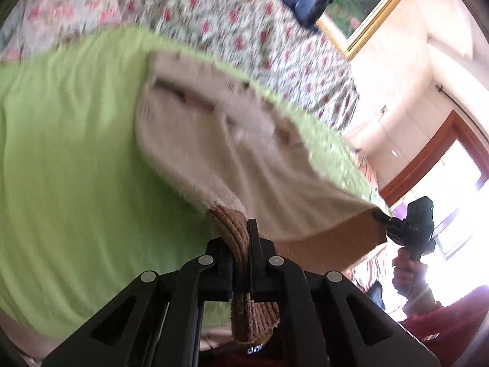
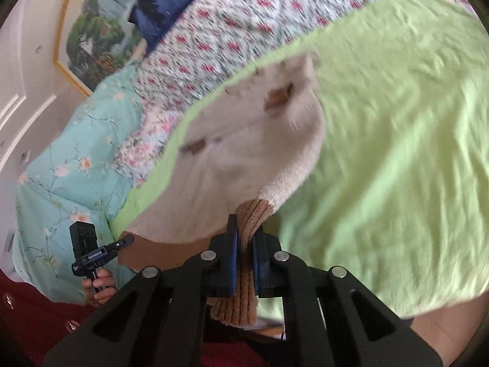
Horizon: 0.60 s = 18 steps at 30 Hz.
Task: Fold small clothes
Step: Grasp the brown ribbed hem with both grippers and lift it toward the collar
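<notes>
Left wrist view: the left tool (image 1: pixel 241 244) is clenched on the brown ribbed cuff (image 1: pixel 232 226) of a cream sweater (image 1: pixel 214 128), which lies on the green sheet (image 1: pixel 76 153) covering the bed. At four o'clock, the right tool (image 1: pixel 377 214) grasps the hem.

Right wrist view: the right tool (image 2: pixel 244 241) is clenched on the other brown cuff (image 2: pixel 252 214). The left tool (image 2: pixel 130 238) at eight o'clock pinches the sweater's (image 2: pixel 244 140) hem.

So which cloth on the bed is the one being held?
The cream garment, pinched by its brown ribbed cuffs. The green sheet and flowery quilt lie untouched.
</notes>
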Available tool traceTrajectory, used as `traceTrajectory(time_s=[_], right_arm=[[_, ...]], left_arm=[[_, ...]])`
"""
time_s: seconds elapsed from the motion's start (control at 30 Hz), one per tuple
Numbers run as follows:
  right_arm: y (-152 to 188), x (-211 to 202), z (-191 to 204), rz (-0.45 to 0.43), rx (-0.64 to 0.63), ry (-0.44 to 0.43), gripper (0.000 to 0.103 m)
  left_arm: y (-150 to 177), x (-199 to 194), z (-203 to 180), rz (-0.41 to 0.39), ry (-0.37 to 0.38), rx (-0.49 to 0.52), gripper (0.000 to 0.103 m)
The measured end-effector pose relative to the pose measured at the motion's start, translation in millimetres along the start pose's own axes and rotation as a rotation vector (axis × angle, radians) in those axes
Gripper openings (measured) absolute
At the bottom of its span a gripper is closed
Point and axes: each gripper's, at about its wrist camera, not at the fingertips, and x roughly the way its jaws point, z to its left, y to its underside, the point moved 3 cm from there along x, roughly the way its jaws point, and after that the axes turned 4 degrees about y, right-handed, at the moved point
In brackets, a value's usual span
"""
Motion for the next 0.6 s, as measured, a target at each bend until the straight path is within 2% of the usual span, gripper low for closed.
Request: traceTrajectory(time_s=[0.23, 0.4, 0.5, 0.6], right_arm=[[-73.1, 17.4, 24.5, -0.109, -0.063, 0.012, 0.009], [-142.0, 48.4, 26.4, -0.168, -0.077, 0.093, 0.009], [-188.3, 80.1, 21.2, -0.185, -0.094, 0.174, 0.009], [-219.7, 115.5, 12.8, -0.183, -0.101, 0.226, 0.009]], left_arm=[[-89.5, 7.1, -8.4, -0.158, -0.015, 0.036, 0.005], [-168.3, 34.3, -12.0, -0.233, -0.069, 0.097, 0.005], [-215.5, 69.5, 1.8, -0.242, -0.108, 0.098, 0.005], [-246.6, 113.6, 30.5, -0.211, -0.165, 0.07, 0.005]])
